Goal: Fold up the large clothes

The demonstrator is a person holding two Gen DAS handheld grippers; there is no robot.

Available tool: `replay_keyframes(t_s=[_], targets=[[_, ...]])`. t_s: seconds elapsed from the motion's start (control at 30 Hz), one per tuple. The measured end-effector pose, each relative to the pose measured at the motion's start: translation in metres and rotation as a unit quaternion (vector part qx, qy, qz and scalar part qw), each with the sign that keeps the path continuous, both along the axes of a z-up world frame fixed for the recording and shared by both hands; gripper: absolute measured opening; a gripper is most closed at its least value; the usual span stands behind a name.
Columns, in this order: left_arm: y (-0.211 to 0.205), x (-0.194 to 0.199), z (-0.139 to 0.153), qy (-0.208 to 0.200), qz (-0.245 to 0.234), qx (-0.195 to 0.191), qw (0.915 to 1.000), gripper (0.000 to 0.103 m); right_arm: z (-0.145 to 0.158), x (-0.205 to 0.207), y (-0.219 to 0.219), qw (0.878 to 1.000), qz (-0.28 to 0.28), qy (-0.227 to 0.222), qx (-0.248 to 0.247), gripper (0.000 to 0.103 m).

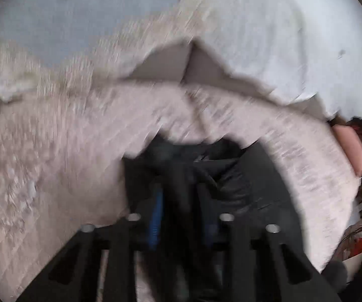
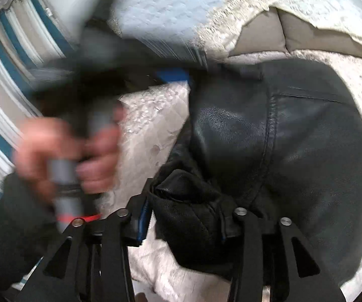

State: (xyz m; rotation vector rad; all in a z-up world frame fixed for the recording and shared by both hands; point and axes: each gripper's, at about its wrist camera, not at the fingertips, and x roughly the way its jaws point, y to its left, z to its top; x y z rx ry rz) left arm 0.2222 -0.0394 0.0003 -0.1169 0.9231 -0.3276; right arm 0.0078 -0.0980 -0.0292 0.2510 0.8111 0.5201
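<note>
A black leather jacket [image 2: 281,138] lies bunched on a pale quilted cover [image 2: 150,115]. My right gripper [image 2: 184,209] stands open around a thick fold of the jacket. The fold fills most of the gap, and a sliver of space shows at the left pad [image 2: 142,221]. In the right wrist view, blurred, my left gripper [image 2: 181,74] reaches in from the upper left. A hand [image 2: 62,151] holds its grey handle, and its blue pad sits at the jacket's far edge. In the blurred left wrist view, the left gripper [image 1: 181,191] is shut on black jacket fabric [image 1: 243,183].
The quilted cover [image 1: 42,163] spreads left and right of the jacket. Behind it, a white lace throw [image 1: 256,37] drapes over grey cushions [image 1: 176,63]. Blue-and-white striped fabric [image 2: 5,75] hangs on the left. A pink object [image 1: 349,146] and clutter sit at the right edge.
</note>
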Motion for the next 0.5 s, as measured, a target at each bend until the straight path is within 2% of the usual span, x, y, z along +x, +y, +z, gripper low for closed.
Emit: replay_keyframes(t_s=[0.07, 0.17, 0.27, 0.33, 0.37, 0.4, 0.5], targets=[[0.009, 0.002, -0.014, 0.010, 0.013, -0.001, 0.9999, 0.025, 0.014, -0.013, -0.006, 1.000, 0.008, -0.014, 0.006, 0.048], [0.016, -0.004, -0.020, 0.003, 0.013, -0.011, 0.9998, 0.025, 0.032, -0.034, -0.022, 0.999, 0.002, -0.044, 0.011, 0.048], [0.012, -0.006, -0.023, -0.003, 0.011, -0.001, 0.9999, 0.025, 0.033, -0.036, -0.036, 0.998, -0.027, -0.061, 0.018, 0.048], [0.008, -0.004, -0.028, -0.005, 0.008, 0.008, 0.9999, 0.025, 0.019, -0.024, -0.036, 0.998, -0.038, -0.042, 0.001, 0.041], [0.006, -0.003, -0.030, -0.009, 0.007, 0.014, 0.9998, 0.026, 0.015, -0.019, -0.028, 0.999, -0.037, -0.035, -0.015, 0.027], [0.006, -0.001, -0.033, -0.010, 0.007, 0.018, 0.9998, 0.027, 0.006, -0.016, -0.021, 0.998, -0.037, -0.026, -0.038, 0.021], [0.011, 0.003, -0.039, -0.009, 0.008, 0.018, 0.9998, 0.033, -0.015, -0.010, -0.014, 0.998, -0.030, 0.000, -0.060, 0.019]])
